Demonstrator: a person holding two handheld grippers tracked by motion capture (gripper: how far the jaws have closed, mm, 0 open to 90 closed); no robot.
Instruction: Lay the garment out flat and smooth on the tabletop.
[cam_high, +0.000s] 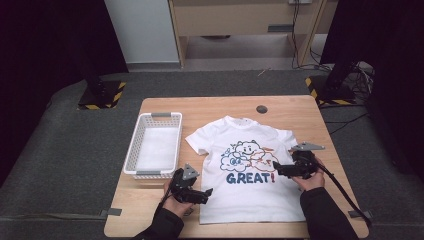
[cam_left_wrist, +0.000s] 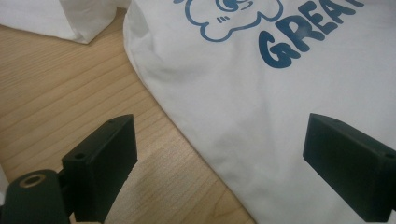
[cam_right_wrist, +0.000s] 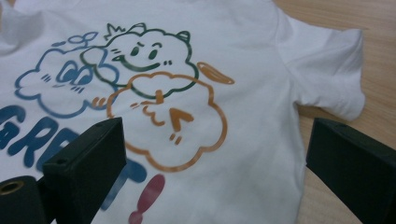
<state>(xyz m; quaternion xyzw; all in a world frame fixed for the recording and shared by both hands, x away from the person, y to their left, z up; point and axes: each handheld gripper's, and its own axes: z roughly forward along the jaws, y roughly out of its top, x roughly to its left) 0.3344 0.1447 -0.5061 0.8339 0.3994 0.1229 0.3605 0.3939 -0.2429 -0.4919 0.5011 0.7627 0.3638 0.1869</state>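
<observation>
Both sleeved forearms enter at the bottom of the high view, each carrying one hand-held gripper. Left hand-held gripper (cam_high: 204, 194) sits at the lower centre-left of the frame, just beside the lower left edge of the white T-shirt (cam_high: 247, 172). Its jaws stand wide with nothing between them; in the left gripper view they straddle the shirt's side edge, one over bare wood, one over cloth. Right hand-held gripper (cam_high: 278, 169) hovers at the centre-right, over the shirt's right side near the word "GREAT!". Its jaws also stand wide and empty, above the orange cloud print. The T-shirt lies flat, print upward, at the centre of the tabletop (cam_high: 280, 105). White basket (cam_high: 134, 150) stands left of the shirt, apart from it.
</observation>
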